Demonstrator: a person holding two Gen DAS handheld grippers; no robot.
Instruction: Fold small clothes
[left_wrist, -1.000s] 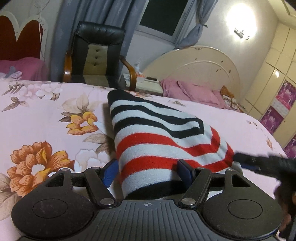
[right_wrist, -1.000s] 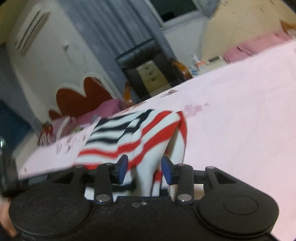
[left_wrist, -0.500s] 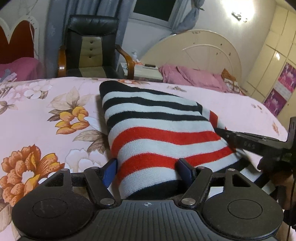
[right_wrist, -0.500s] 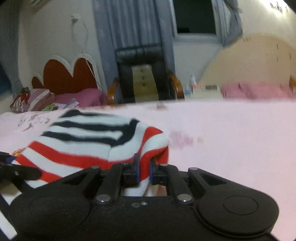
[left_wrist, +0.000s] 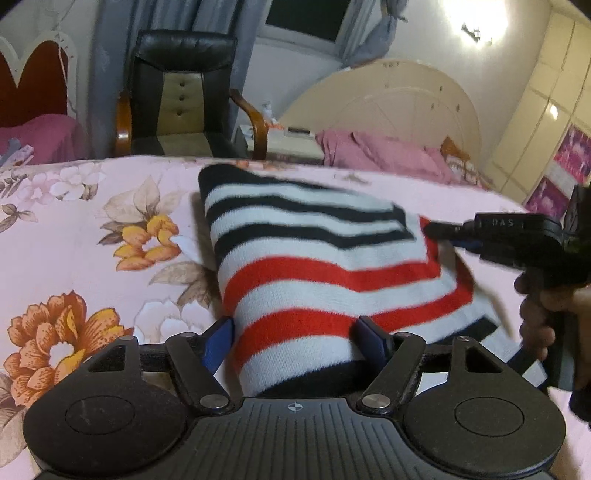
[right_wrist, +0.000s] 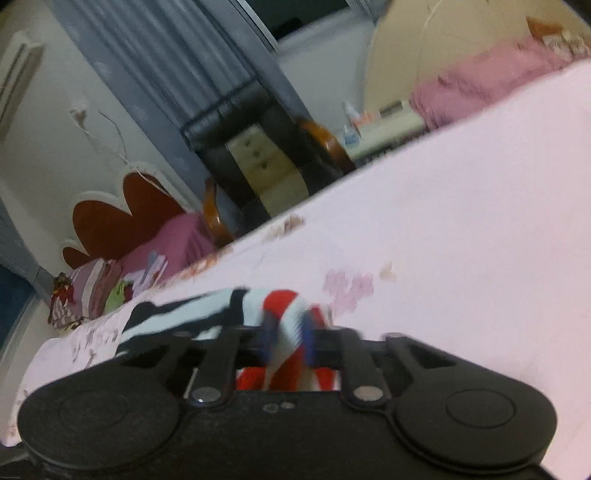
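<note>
On the floral bedspread (left_wrist: 74, 236), we had the striped garment (left_wrist: 314, 258) lying between our left gripper's (left_wrist: 295, 339) spread fingers, while our right gripper (right_wrist: 290, 341) had newly clamped its red-striped corner, readying the fold.

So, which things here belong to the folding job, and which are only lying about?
Belong to the job:
striped garment
left gripper
right gripper, shut on the garment
floral bedsheet underneath

Lying about:
black chair
pink bedding
clothes pile
</note>
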